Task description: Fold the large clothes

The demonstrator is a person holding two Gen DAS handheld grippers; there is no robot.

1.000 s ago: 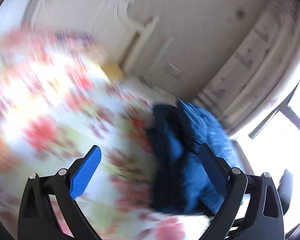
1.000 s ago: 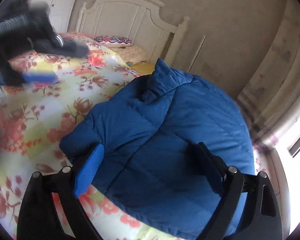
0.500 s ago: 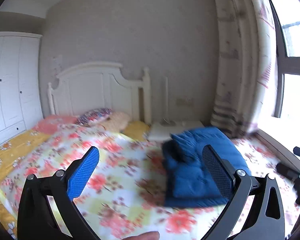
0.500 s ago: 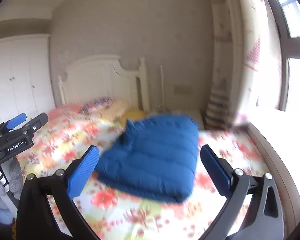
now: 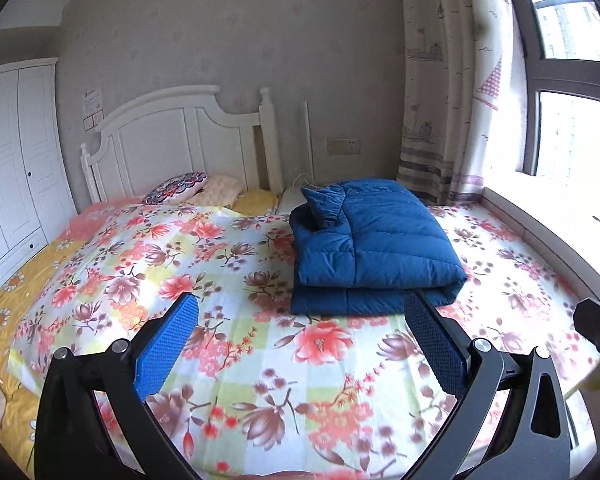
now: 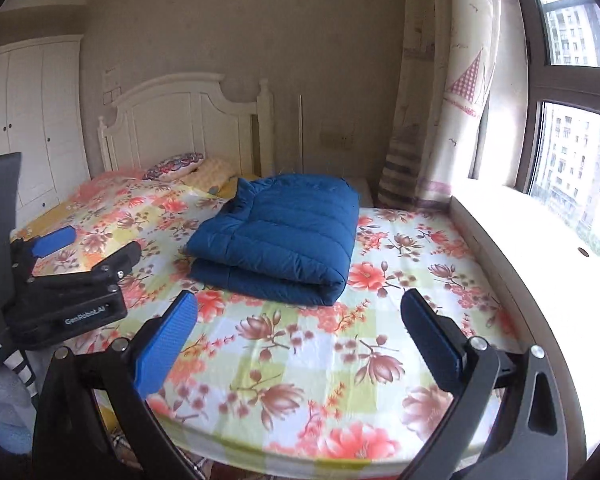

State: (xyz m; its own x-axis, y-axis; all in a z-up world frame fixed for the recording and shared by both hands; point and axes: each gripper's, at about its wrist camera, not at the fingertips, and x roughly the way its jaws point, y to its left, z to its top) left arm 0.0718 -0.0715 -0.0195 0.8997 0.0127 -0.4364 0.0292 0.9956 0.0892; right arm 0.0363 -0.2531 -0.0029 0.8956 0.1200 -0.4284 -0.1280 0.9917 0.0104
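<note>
Folded blue jacket (image 5: 374, 248) is seen at frame centre on the floral bed (image 5: 220, 264). Left gripper (image 5: 300, 340) and right gripper (image 6: 298, 334) are held spread, empty, well apart from it.

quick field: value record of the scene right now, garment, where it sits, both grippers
garment: blue puffer jacket, folded into a stacked bundle, collar toward the headboard
location: on the floral bedspread, window side of the bed
left hand-held gripper: open, empty, apart from the jacket
right hand-held gripper: open, empty, apart from the jacket
pillows: at the headboard
task state: fold looks complete
</note>
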